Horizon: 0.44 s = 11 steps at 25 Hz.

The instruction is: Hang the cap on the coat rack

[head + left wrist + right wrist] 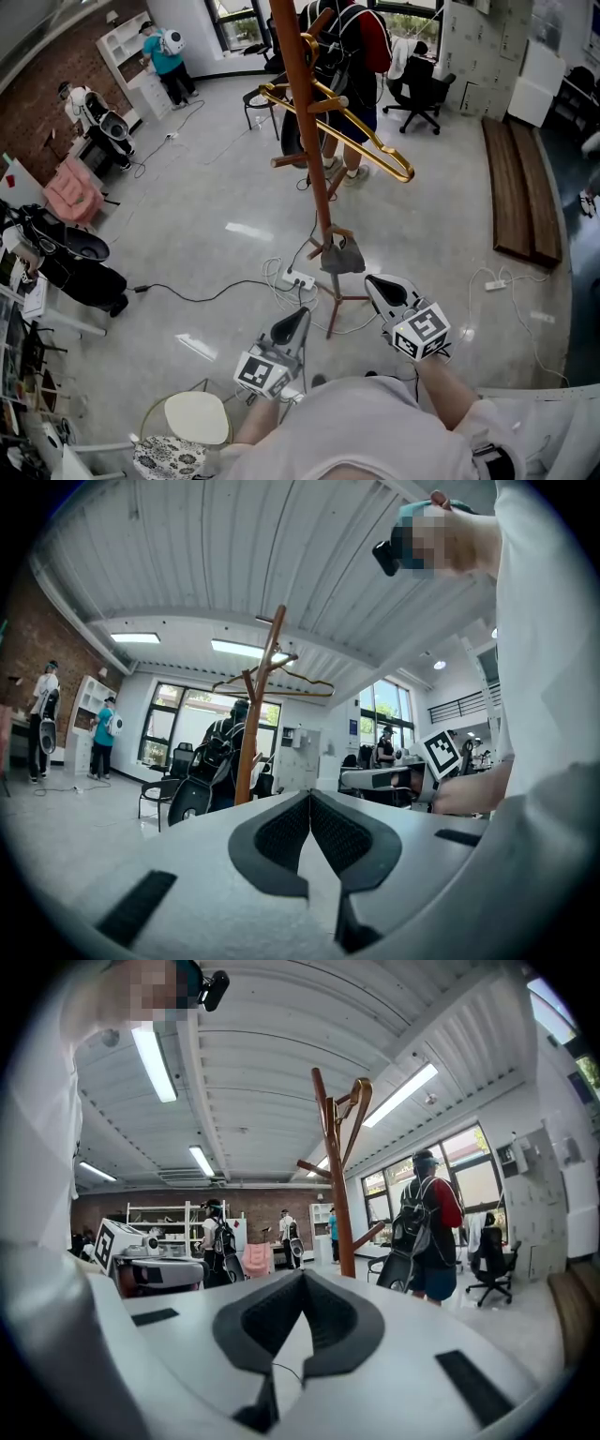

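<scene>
- Wooden coat rack (319, 187) stands upright, its pole the long axis. A gold hanger (375, 145) sits on its upper pegs.
- What looks like a grey cap (343, 256) hangs from a low peg of the coat rack, close against the pole on the person's side.
- Both grippers are on the person's side of the coat rack, near its foot. The right gripper (373, 281) is just beside the cap and is the nearer one. The left gripper (298, 319) is farther back from the rack.
- The right gripper's jaws are pressed together and hold nothing; its tip stands clear of the cap.
- The left gripper's jaws are likewise closed and empty.
- Judging from this, the cap already hangs on the rack and no grip remains on it.
</scene>
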Available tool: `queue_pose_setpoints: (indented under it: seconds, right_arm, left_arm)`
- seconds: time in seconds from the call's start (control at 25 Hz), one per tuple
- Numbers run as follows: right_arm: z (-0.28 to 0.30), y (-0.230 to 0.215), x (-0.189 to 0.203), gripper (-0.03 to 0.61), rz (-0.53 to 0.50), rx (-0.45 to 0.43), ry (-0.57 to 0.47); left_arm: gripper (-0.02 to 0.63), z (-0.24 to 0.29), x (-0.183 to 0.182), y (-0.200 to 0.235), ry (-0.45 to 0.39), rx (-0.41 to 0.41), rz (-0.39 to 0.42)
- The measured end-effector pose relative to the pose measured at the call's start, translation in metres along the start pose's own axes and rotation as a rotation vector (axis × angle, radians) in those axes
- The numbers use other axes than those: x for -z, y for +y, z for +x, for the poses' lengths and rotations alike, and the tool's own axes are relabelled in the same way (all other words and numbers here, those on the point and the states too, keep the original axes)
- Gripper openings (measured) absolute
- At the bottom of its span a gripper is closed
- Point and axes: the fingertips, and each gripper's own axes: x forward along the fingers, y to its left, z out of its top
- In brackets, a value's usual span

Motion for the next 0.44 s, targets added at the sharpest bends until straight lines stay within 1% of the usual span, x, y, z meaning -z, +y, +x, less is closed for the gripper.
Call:
queue_pose_setpoints:
  seconds: [0.2,0.44]
  right_arm:
    - [-0.0001,0.0044,-0.0009,0.012,0.004,-0.008,-0.004]
    - [-0.0007,0.0053,-0.0072,0.012,-0.011,-0.008,0.008]
  left_arm:
    - [0.009,0.0003,0.0019,-0.0007,0.001,0.01,0.017]
    - [0.009,0.0009,-0.0037,-0.001,0.009,0.008,0.017]
